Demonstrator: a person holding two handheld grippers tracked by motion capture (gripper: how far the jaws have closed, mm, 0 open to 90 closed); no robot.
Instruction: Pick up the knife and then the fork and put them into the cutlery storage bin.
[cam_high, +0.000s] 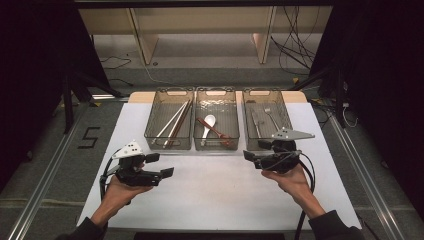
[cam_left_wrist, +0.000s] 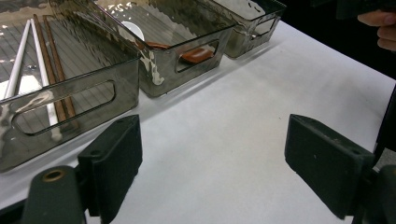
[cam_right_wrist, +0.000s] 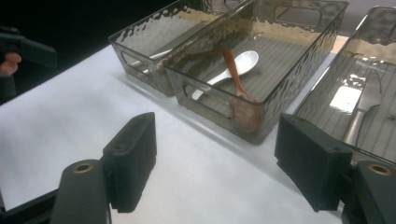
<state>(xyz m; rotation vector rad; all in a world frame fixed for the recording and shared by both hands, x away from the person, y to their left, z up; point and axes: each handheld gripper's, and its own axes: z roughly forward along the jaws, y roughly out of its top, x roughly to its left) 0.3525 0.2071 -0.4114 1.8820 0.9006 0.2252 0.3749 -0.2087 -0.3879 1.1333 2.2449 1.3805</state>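
While three smoked trays (cam_high: 216, 91) sit across the frame's centre, the right gripper (cam_high: 248, 155), jaws spread and empty, lies nearest the middle tray's brown spoon (cam_high: 216, 129), handle running upper left to lower right; the left gripper (cam_high: 167, 172) is likewise open.

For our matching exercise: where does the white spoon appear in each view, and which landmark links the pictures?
High view: the white spoon lies in the middle bin, centre of the picture.
Left gripper view: its bowl peeks over the bin wall, upper left.
Right gripper view: upper centre, beside the brown spoon.
Shared landmark: the brown spoon.
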